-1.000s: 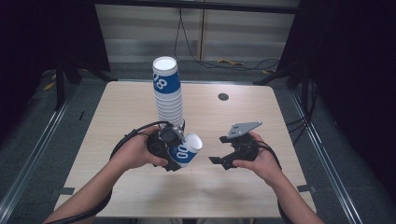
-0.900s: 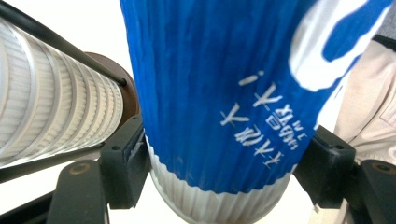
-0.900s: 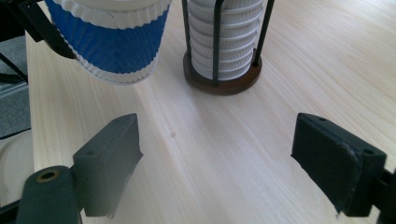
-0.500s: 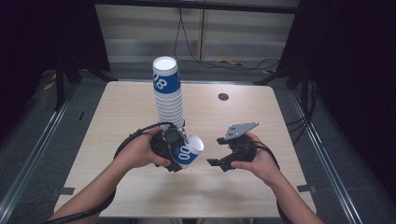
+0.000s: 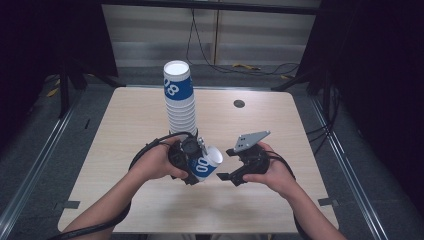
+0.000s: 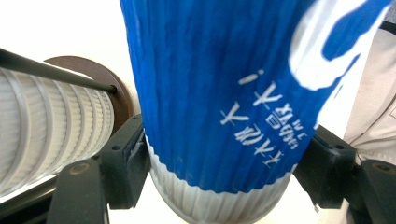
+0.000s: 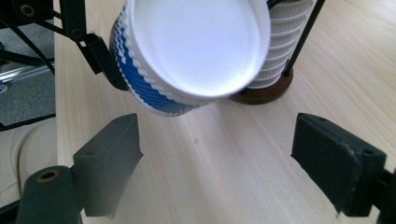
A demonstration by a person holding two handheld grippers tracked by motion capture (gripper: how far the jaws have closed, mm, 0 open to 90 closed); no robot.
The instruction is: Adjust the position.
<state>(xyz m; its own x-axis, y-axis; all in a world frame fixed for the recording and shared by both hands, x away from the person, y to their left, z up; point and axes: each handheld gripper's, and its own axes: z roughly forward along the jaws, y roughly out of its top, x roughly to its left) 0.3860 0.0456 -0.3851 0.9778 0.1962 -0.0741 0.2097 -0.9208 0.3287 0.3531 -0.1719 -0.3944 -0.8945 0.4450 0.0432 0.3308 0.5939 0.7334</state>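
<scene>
Sideways between the fingers of the left gripper (image 5: 192, 165) lies a blue-and-white paper cup (image 5: 205, 165), clamped on both sides near its ribbed white base, its open mouth turned toward the right gripper (image 5: 235, 172). That gripper's fingers (image 7: 112, 158) stand wide apart with nothing between them, just short of the cup's rim and facing into its white inside. Just beyond the left fingers a tall stack of cups (image 5: 179, 97) rises from a round brown base (image 7: 268, 91) on the pale wooden surface (image 5: 300, 130). Both grippers hang above the surface's near half.
</scene>
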